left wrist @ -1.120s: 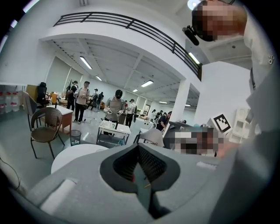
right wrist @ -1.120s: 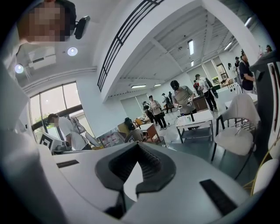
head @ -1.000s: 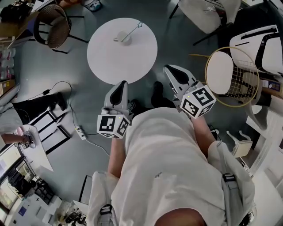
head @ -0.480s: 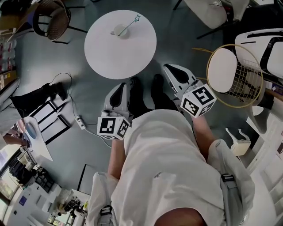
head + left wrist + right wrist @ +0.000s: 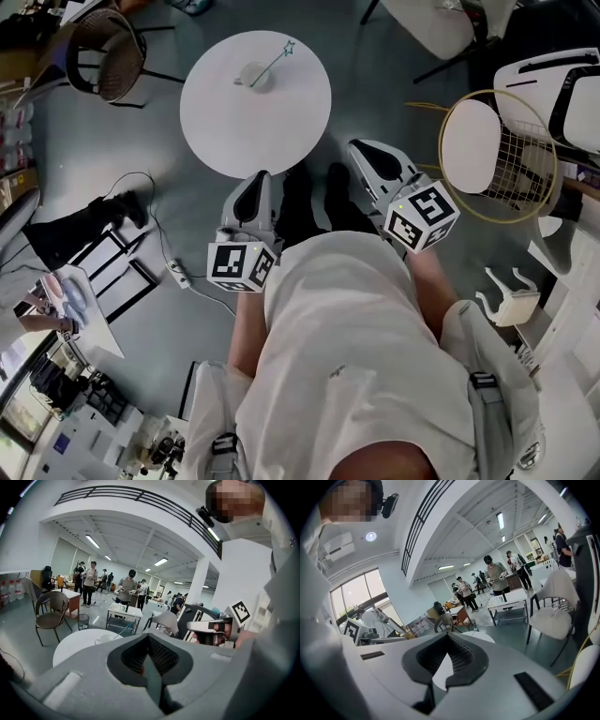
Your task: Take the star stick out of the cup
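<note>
A white cup point(image 5: 253, 75) stands on the round white table point(image 5: 234, 131) at the top of the head view. The star stick point(image 5: 277, 58) leans out of it to the right, with its pale blue star at the upper end. My left gripper point(image 5: 259, 180) and right gripper point(image 5: 361, 147) are held in front of my body, short of the table's near edge and well away from the cup. Both are shut and empty. In the left gripper view the cup point(image 5: 104, 639) and the stick point(image 5: 123, 631) show on the table beyond the closed jaws.
A wicker chair point(image 5: 108, 56) stands left of the table. A wire chair with a white seat point(image 5: 492, 155) is at the right. Cables and a power strip point(image 5: 178, 277) lie on the floor at the left. My shoes point(image 5: 319, 202) are close to the table's edge. People stand at desks far behind.
The head view has shifted a little, so the table sits slightly higher in frame and my shoes show closer to it. Both grippers stay shut in the same place.
</note>
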The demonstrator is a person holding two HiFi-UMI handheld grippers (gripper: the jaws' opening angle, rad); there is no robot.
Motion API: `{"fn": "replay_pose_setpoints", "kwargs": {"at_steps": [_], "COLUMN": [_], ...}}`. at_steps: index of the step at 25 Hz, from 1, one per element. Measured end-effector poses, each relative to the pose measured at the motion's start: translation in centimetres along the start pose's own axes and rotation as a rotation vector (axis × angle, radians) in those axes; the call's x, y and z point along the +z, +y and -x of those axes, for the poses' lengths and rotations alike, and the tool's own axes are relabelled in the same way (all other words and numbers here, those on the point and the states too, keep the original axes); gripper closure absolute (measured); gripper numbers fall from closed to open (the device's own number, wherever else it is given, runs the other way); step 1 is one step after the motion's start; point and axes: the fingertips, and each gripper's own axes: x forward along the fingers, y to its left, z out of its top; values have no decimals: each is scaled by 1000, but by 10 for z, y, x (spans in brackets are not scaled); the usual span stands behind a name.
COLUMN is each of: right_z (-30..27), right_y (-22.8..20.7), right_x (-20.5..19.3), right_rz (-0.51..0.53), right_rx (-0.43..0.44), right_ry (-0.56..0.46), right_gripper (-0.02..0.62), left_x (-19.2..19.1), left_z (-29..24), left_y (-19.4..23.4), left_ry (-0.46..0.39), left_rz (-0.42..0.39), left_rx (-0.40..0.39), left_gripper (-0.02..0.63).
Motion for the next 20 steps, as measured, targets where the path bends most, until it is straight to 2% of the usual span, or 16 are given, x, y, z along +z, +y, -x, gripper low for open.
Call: {"fn": "replay_pose_setpoints", "kwargs": {"at_steps": [5, 15, 20], "right_z": [-10, -43, -56], "right_y": [2, 21, 27], "right_x": [17, 29, 23], "right_rz": [21, 32, 21], "right_rx": [-51, -143, -196], "right_ry": [-24, -13, 9], "right_gripper": [589, 588, 588], "left_x": [24, 33, 29], "left_z": [-20, -56, -83], "left_y": [12, 53, 76], "left_ry": [-16, 51, 88], "left_rz": [-36, -59, -145], "left_rx": [-64, -158, -195], "left_gripper": [595, 595, 595]}}
